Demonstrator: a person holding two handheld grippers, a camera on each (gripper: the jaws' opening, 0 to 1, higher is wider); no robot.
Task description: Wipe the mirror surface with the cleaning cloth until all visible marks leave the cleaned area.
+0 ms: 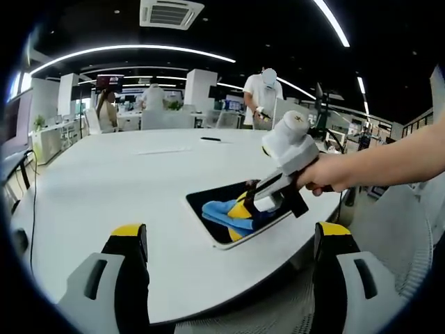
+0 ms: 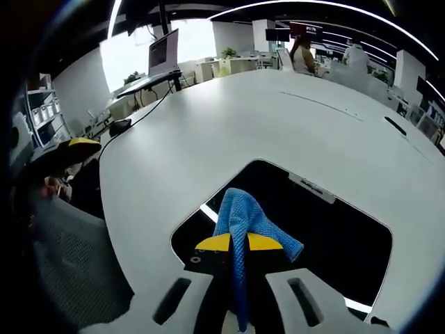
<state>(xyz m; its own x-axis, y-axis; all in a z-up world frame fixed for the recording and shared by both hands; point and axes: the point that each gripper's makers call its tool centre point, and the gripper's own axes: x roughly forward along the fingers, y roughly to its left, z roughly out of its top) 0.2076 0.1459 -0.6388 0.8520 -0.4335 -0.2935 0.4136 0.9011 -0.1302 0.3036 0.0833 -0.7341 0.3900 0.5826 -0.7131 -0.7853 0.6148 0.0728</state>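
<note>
My right gripper [image 2: 240, 243] has its yellow-tipped jaws pressed together on a blue, nubbly microfibre cleaning cloth [image 2: 243, 216], a strip of it running down between them while the rest bunches ahead of the tips. That bunch sits against the dark, rectangular mirror with rounded corners [image 2: 334, 236], which lies flat on the white, rounded table [image 2: 208, 118], close to the table's near edge. In the left gripper view I see the same gripper come in from the right, a hand [image 1: 330, 172] around its grip, with the cloth [image 1: 226, 212] on the mirror [image 1: 219, 202] towards its middle.

My left gripper [image 1: 233, 240] has its jaws standing wide apart with nothing between them; it hangs over the near edge of the table, well apart from the mirror.

I judge the wiping stroke itself to be the step in hand: cloth gripped, cloth on glass. I cannot make out any marks on the dark surface, which reflects ceiling light strips, so I cannot say how much is left to clean. The next move calls for sweeping the cloth across the glass towards its edges and corners with steady downward pressure, keeping the grip tight. The mirror looks unheld, so it may slide on the smooth table; steadying it with my left gripper could help.

Beyond the table's far edge, people stand among desks.
</note>
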